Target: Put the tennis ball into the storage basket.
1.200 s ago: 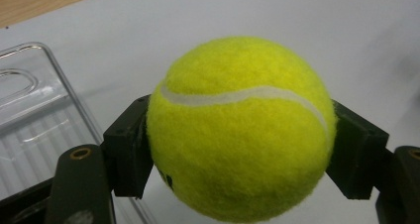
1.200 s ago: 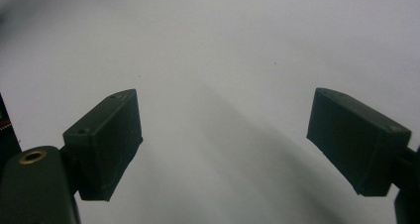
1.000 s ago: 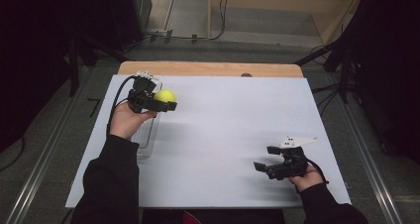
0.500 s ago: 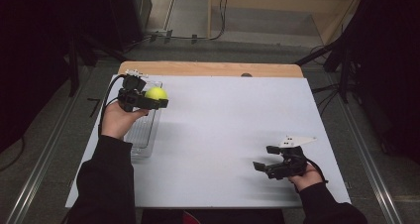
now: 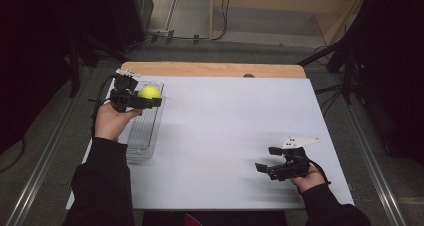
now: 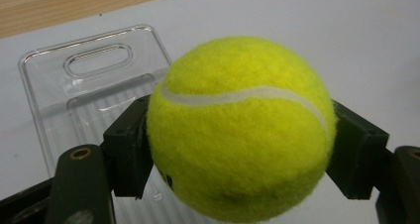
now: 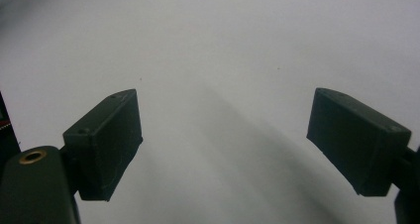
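With the left gripper (image 5: 146, 100) clamped on the tennis ball (image 5: 149, 92) above the clear tray (image 5: 142, 136) at the desk's far left, lower it squarely before releasing, while the right gripper (image 5: 267, 159) rests wide and empty.

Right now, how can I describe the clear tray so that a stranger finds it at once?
Look at the white table, at its far left side. There the tray lies flat, under the left gripper that holds a yellow tennis ball. It is the one see-through thing, ribbed inside, with a slot handle at one end.
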The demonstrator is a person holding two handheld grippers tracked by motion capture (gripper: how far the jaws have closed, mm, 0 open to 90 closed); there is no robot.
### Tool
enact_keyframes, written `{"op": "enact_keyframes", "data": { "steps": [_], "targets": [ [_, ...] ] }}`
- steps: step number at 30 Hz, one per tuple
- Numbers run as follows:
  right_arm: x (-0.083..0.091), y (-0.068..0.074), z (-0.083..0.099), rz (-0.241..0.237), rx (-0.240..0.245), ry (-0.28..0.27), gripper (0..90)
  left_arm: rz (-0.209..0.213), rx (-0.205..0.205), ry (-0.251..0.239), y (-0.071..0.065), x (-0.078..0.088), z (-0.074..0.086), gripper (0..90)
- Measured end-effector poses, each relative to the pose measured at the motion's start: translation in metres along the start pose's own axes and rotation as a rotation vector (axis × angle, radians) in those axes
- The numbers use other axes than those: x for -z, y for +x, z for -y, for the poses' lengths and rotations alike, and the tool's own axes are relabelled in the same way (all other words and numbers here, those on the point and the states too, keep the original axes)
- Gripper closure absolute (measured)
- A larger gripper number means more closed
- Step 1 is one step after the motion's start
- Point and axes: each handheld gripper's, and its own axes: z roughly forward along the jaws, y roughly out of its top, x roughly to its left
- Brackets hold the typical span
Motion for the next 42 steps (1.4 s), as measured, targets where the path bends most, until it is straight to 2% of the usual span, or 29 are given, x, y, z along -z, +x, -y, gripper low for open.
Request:
{"op": "enact_keyframes", "data": {
  "steps": [16,29,42],
  "targets": [
    [0.000,0.000,0.000,-0.001,0.001,0.001,11.9,-0.055,0.060,-0.008,0.017,0.003,0.007,25.8],
    [0.001,0.000,0.001,0.005,-0.002,0.001,11.9,-0.074,0.075,-0.006,0.020,-0.003,0.008,25.6],
    [0.000,0.001,0.001,0.005,-0.006,0.002,11.9,-0.089,0.093,0.020,0.025,-0.016,0.013,25.5]
  ]
}}
